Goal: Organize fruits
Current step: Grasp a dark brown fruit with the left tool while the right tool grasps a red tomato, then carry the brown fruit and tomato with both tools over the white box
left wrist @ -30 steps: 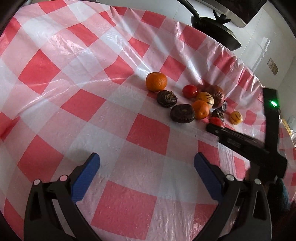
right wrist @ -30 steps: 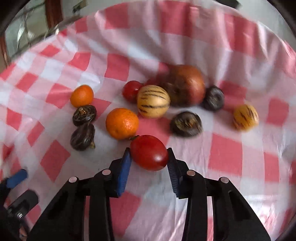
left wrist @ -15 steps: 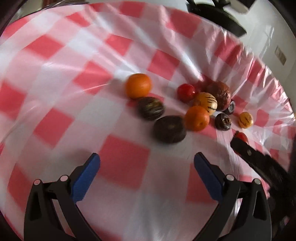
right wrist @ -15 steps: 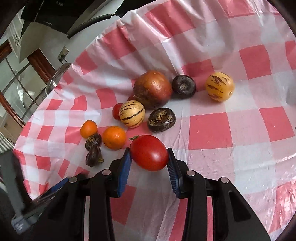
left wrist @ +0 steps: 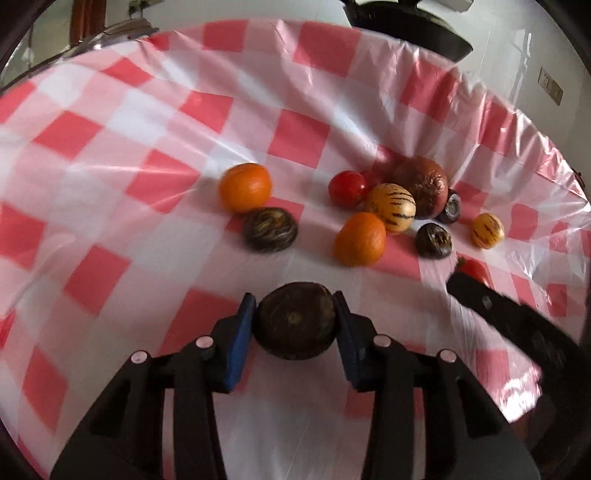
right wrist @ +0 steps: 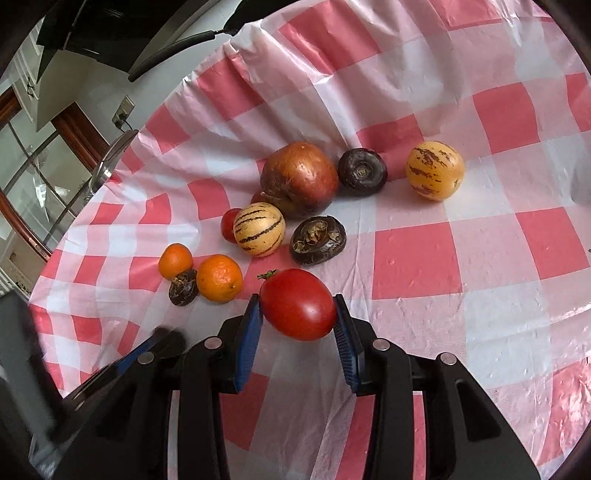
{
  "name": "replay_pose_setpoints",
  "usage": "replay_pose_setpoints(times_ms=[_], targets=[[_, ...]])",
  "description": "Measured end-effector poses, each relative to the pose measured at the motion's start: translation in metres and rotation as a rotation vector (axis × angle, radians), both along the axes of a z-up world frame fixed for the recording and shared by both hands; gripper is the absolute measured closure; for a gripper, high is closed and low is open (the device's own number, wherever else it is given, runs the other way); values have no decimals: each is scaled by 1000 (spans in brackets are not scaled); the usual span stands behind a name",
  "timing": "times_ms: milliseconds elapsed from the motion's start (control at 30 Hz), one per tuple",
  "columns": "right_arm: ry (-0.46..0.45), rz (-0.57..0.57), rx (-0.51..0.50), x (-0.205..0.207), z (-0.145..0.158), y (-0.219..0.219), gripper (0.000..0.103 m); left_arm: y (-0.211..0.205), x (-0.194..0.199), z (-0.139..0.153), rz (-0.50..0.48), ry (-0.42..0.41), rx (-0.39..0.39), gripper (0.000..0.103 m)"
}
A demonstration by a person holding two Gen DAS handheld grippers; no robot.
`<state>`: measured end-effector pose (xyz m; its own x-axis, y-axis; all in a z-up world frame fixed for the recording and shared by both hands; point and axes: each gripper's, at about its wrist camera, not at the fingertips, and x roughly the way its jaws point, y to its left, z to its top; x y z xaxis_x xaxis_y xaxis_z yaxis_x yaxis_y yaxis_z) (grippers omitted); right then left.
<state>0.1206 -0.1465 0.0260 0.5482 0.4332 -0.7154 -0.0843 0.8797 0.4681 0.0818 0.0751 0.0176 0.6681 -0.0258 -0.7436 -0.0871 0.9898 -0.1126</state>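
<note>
My left gripper (left wrist: 294, 328) is shut on a dark brown round fruit (left wrist: 295, 319) just above the red-and-white checked cloth (left wrist: 147, 166). My right gripper (right wrist: 298, 324) is shut on a red tomato (right wrist: 297, 303), which also shows at the right of the left wrist view (left wrist: 474, 270). Ahead on the cloth lie two oranges (left wrist: 245, 187) (left wrist: 360, 239), a small tomato (left wrist: 347, 188), a striped yellow fruit (left wrist: 391, 206), a large reddish-brown fruit (left wrist: 421, 186) and other dark fruits (left wrist: 270, 229) (left wrist: 433, 240). A second yellow fruit (right wrist: 435, 170) lies apart at the right.
The table's far edge curves behind the fruit pile (left wrist: 517, 122). A dark pan (left wrist: 410, 26) stands beyond it. The right gripper's body (left wrist: 517, 317) crosses the right side of the left wrist view. A door and window (right wrist: 44, 155) show at the left.
My left gripper has moved forward and closed on the nearest dark fruit; it was open and empty before. My right gripper has lifted back from the pile, still holding the tomato.
</note>
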Motion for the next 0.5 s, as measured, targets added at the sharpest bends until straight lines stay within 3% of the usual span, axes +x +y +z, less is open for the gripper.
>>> replay_pose_setpoints(times_ms=[133,300,400,500], targets=[[24,2,-16,2,-3,3,65,14,-41,13,38,-14,9,61],[45,5,-80,-7,1,15,65,33,-105,29,71,-44,75,61],[70,60,-49,-40,6,37,64,50,-150,33,86,-64,146,61],[52,150,-42,-80,15,75,64,70,-182,32,108,-61,153,61]])
